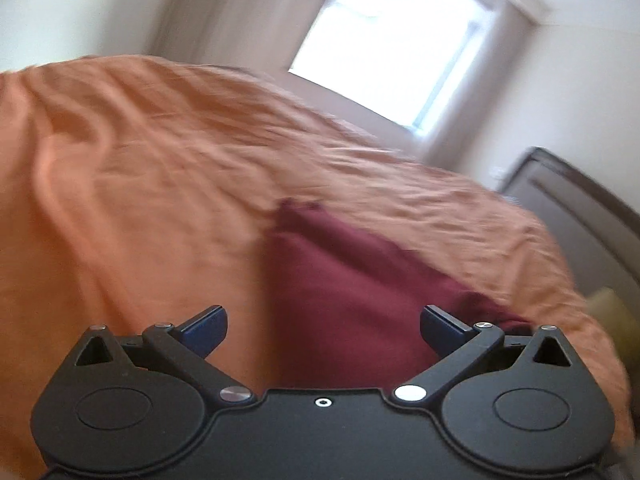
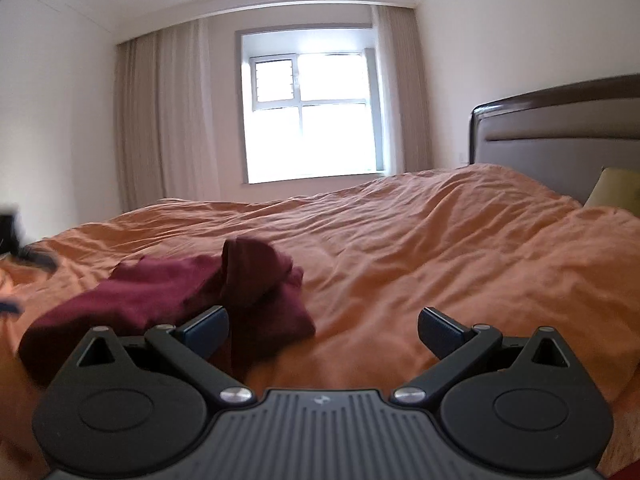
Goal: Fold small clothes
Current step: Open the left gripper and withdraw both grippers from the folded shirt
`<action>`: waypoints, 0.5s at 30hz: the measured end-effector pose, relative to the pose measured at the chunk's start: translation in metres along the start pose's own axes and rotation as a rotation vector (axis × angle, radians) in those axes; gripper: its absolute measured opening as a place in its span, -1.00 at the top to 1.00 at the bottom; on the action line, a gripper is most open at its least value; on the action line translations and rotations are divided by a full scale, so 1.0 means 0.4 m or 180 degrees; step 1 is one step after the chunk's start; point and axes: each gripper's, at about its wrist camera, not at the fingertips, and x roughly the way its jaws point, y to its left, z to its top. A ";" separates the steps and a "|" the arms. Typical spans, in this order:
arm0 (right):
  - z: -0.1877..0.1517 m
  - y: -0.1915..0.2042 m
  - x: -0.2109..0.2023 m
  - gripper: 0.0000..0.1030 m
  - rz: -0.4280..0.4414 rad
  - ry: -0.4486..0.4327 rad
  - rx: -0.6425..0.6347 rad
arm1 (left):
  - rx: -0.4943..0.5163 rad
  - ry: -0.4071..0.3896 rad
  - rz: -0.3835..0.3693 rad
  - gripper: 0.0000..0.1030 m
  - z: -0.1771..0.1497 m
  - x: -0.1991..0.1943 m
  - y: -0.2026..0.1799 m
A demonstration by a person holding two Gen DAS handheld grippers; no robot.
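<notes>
A small dark red garment (image 1: pixel 344 292) lies on the orange bedspread (image 1: pixel 140 160), stretching away from my left gripper (image 1: pixel 323 330). That gripper is open, its jaws wide apart above the near end of the cloth and holding nothing. In the right wrist view the same garment (image 2: pixel 160 296) lies crumpled at the left, with one part folded up into a hump. My right gripper (image 2: pixel 323 330) is open too; its left finger (image 2: pixel 208 330) overlaps the cloth's near edge, the right one is over bare bedspread (image 2: pixel 400 248). The left wrist view is blurred and tilted.
A dark padded headboard (image 2: pixel 560 136) and a yellow-green pillow (image 2: pixel 616 190) stand at the right. Behind the bed are a bright window (image 2: pixel 312 116) and beige curtains (image 2: pixel 160 120). A dark blurred object (image 2: pixel 24 248) shows at the left edge.
</notes>
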 end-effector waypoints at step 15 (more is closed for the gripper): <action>-0.010 0.022 0.180 -1.00 -0.0454 0.0461 -0.0049 | 0.0058 0.0140 0.0102 -0.99 -0.070 0.028 0.036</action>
